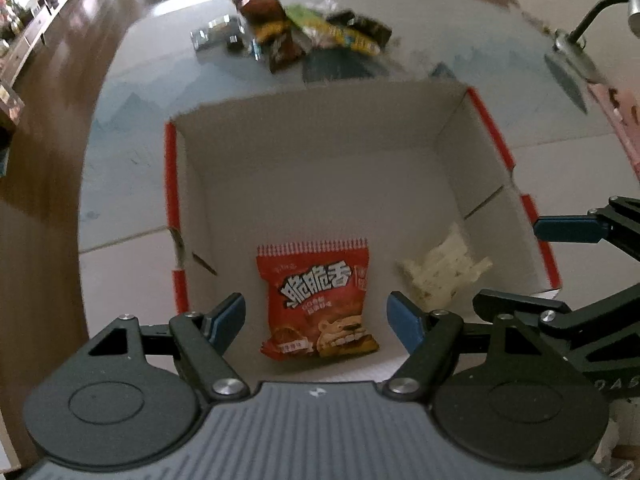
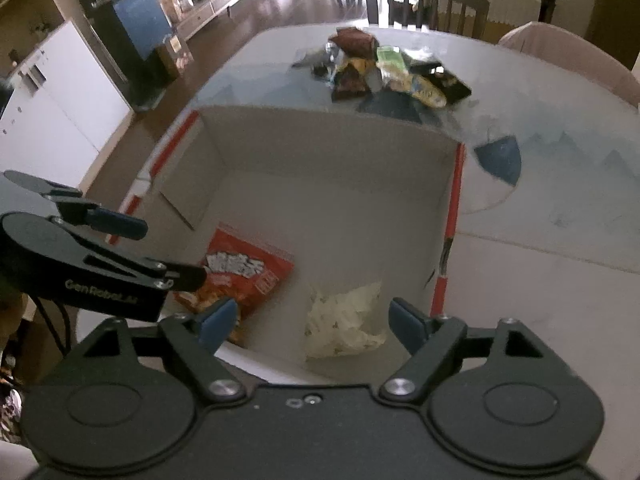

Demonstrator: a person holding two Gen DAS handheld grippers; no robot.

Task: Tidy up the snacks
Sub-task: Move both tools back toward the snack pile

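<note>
An open cardboard box (image 1: 320, 184) with red-trimmed edges stands on the table; it also shows in the right wrist view (image 2: 332, 208). On its floor lie a red snack packet (image 1: 320, 304) (image 2: 244, 272) and a white snack packet (image 1: 440, 276) (image 2: 344, 316). My left gripper (image 1: 318, 320) is open and empty, above the red packet. My right gripper (image 2: 312, 320) is open and empty, above the white packet. A pile of mixed snack packets (image 1: 312, 28) (image 2: 388, 68) lies on the table beyond the box.
The right gripper's body (image 1: 568, 232) shows at the right edge of the left wrist view; the left gripper's body (image 2: 80, 256) shows at the left of the right wrist view. A lamp (image 1: 592, 20) stands at the table's right. Chairs (image 2: 424, 0) stand behind the table.
</note>
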